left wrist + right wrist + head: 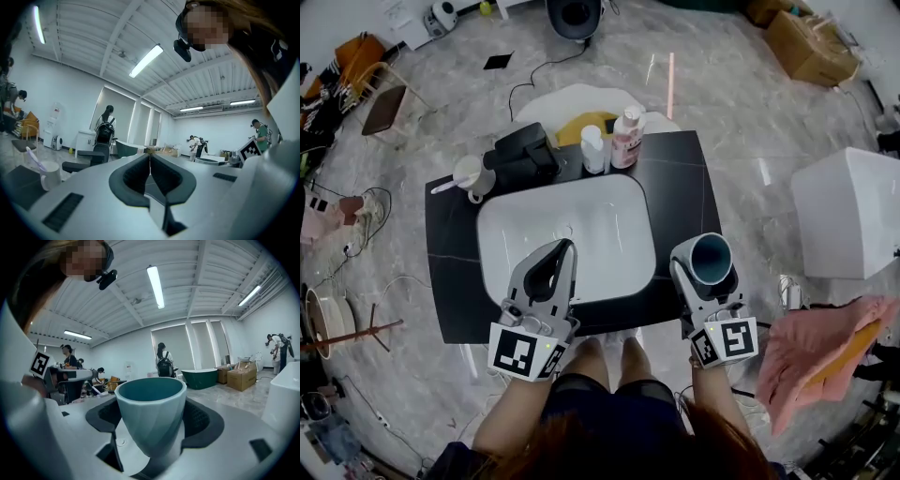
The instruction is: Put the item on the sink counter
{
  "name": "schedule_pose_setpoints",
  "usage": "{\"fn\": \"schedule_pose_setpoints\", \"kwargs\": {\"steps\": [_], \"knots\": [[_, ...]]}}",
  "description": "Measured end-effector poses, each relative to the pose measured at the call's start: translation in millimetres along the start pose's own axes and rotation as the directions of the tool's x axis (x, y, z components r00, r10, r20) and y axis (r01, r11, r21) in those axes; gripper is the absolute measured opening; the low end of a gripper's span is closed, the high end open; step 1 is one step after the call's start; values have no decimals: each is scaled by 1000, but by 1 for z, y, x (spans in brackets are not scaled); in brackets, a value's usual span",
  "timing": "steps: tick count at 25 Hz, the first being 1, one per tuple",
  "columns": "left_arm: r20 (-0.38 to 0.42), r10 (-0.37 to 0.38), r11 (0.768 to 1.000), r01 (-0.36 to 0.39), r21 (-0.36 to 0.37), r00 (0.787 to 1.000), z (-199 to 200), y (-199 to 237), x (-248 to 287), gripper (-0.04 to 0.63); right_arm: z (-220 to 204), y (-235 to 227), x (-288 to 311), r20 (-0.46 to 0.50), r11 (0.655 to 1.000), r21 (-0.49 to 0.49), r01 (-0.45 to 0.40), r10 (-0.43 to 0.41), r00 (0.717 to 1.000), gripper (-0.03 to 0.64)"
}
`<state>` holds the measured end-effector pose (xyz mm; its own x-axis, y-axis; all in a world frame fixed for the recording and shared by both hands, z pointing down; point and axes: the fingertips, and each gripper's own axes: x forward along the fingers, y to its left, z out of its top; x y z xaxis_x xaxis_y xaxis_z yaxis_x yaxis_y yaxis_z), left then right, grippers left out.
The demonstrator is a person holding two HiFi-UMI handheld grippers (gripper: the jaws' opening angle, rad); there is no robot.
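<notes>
1. My left gripper has its two dark pads pressed together at the tips, with nothing between them.
2. In the head view it hangs over the front left part of the white rectangular sink basin.
3. My right gripper stands wide, its dark pads clamped on either side of the teal ribbed plastic cup.
4. The cup's open mouth faces up towards my head camera.
5. It shows over the front right corner of the black stone sink counter, just right of the basin. I cannot tell whether its base touches the counter.
6. Along the back of the counter stand a white mug with a toothbrush in it, a black box-shaped holder, a small white bottle and a pink bottle with a white cap.
7. The two bottles stand just beside each other, well apart from the cup.
</notes>
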<state>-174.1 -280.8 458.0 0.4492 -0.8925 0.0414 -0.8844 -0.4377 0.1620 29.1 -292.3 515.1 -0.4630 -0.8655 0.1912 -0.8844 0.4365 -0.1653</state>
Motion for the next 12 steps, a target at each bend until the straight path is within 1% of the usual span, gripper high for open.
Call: {"fn": "schedule_pose_setpoints", "kwargs": {"steps": [6,12], "knots": [[-34,-1,1000,1,0,999,-17,0,2,23,-52,-8,13,-69,999,-39,-5,2,998,399],[-54,-16,1000,17,17,998,-22,-5,0,23,-78,-11,14,-103,997,-77,-1,-7,995,400]]}}
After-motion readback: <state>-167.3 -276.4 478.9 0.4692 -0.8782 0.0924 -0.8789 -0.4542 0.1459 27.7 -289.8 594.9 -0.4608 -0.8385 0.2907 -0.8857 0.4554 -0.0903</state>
